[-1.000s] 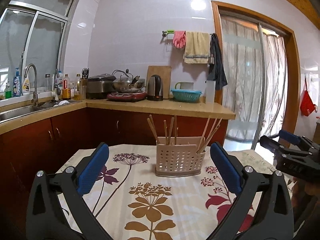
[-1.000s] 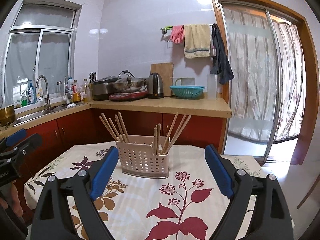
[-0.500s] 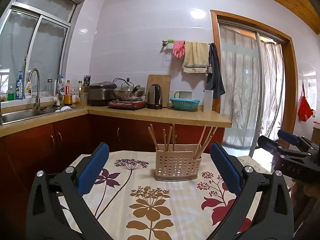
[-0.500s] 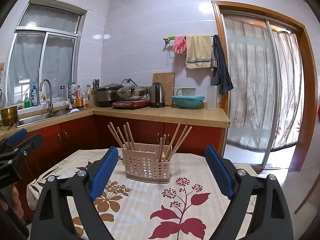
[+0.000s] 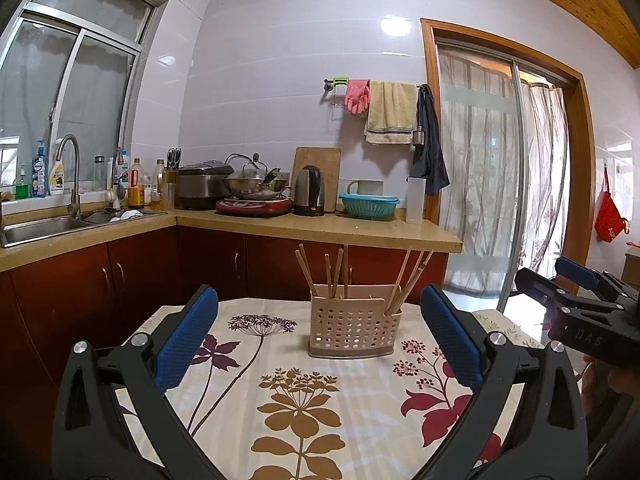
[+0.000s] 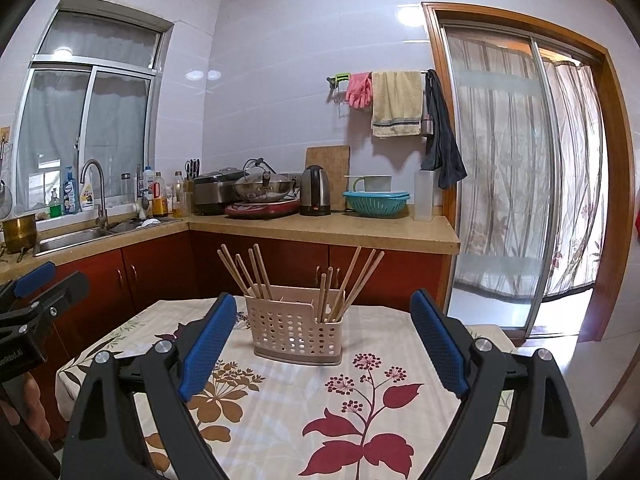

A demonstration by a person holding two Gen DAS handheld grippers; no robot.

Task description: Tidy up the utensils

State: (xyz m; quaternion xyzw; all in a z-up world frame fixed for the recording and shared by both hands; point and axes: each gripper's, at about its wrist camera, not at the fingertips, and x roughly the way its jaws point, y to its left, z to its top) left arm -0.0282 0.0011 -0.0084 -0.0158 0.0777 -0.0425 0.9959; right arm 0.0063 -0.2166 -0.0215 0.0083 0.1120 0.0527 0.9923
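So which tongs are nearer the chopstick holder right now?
Hard to call; roughly equal. The left tongs and right tongs are both open and held back from the chopstick holder, which sits framed between the fingers in each wrist view.

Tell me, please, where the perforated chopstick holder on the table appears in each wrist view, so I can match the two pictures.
Left wrist view: the chopstick holder stands on the floral tablecloth, right of centre, nearer the right-hand blue pad.
Right wrist view: the chopstick holder stands left of centre, nearer the left-hand blue pad.
Shared landmark: the teal colander on the counter behind.
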